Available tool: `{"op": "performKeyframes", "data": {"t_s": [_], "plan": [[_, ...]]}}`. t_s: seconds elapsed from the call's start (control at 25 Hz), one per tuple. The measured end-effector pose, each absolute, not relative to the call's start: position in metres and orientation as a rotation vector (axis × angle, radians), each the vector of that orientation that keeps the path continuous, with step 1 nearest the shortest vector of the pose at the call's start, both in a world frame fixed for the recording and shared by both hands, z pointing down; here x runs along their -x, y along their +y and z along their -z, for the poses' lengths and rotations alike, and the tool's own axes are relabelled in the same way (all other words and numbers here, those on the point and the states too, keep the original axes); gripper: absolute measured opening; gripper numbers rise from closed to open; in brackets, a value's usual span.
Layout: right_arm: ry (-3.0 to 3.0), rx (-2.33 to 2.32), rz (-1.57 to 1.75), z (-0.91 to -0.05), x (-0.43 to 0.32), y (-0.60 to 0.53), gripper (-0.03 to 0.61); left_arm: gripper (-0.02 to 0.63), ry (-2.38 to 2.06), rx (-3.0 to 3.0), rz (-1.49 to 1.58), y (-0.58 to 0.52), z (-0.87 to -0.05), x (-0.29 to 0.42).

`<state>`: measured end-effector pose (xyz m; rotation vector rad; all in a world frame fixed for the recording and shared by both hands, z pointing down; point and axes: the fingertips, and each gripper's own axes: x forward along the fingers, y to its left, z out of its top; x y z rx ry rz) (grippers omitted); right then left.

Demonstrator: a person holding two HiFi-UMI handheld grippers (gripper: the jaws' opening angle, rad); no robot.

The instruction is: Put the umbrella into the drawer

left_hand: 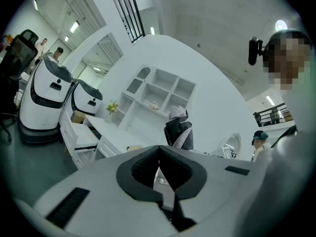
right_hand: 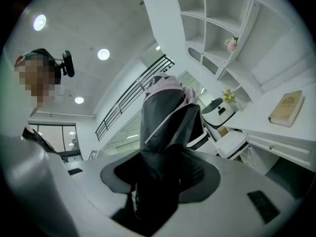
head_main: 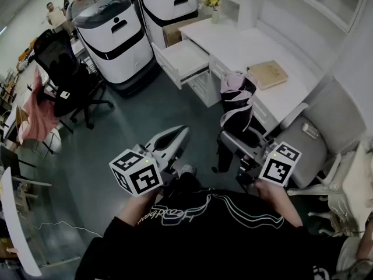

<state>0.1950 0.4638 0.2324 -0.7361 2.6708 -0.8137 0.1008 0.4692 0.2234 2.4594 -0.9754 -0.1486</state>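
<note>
A folded black and pink umbrella [head_main: 238, 105] stands upright between the jaws of my right gripper [head_main: 232, 136], which is shut on its lower part. In the right gripper view the umbrella [right_hand: 167, 125] fills the gap between the dark pads and rises above them. My left gripper [head_main: 182, 133] hangs to the left of it with its jaws closed together and nothing in them; its own view shows the pads [left_hand: 148, 164] meeting. The open white drawer [head_main: 182, 59] sticks out from the white desk [head_main: 242, 45] ahead, also seen in the left gripper view as the drawer [left_hand: 81, 138].
A tan book [head_main: 268, 73] lies on the desk and a flower vase [head_main: 213, 3] stands at its far end. Two white robots [head_main: 113, 37] stand left of the drawer. A black office chair [head_main: 65, 74] is at left, a grey chair [head_main: 317, 147] at right. People stand at the far back.
</note>
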Motion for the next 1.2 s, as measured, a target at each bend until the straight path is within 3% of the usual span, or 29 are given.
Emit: {"op": "performKeyframes", "data": {"t_s": [0.52,1.2], "plan": [[2.669,0.766,0.796,-0.233,-0.193,0.447,0.222,0.020,-0.935,-2.458,0.141,0.450,-0.226,-0.101],[2.609,0.813,1.011,-0.296,-0.137,0.284,0.224,0.020,-0.844,-2.353,0.034,0.271,-0.281,-0.050]]}}
